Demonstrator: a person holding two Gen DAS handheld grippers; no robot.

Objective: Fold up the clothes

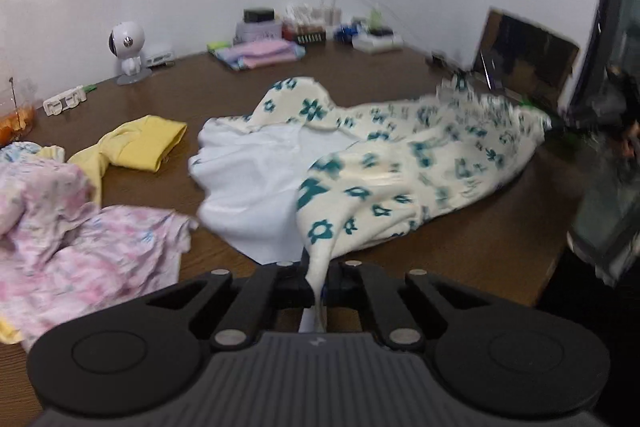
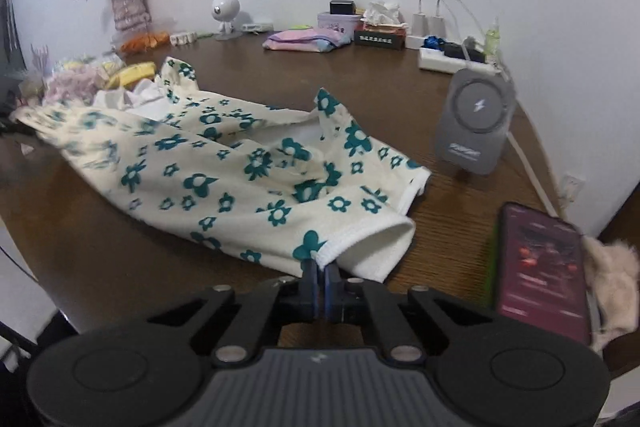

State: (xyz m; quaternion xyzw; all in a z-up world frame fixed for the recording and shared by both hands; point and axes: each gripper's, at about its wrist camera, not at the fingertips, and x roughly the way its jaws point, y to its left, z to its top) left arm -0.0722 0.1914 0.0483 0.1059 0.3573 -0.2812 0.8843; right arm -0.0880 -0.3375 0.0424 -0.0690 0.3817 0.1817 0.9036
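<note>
floral garment [image 2: 240, 163] pinched in both grippers [image 2: 321, 281]

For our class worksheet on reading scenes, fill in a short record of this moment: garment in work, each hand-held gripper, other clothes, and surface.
garment in work: floral top, cream with teal flowers, partly spread out
left hand-held gripper: shut on the floral top
right hand-held gripper: shut on a hem edge of the floral top
other clothes: white garment, yellow garment, pink floral garment, folded stack
surface: brown wooden table
</note>
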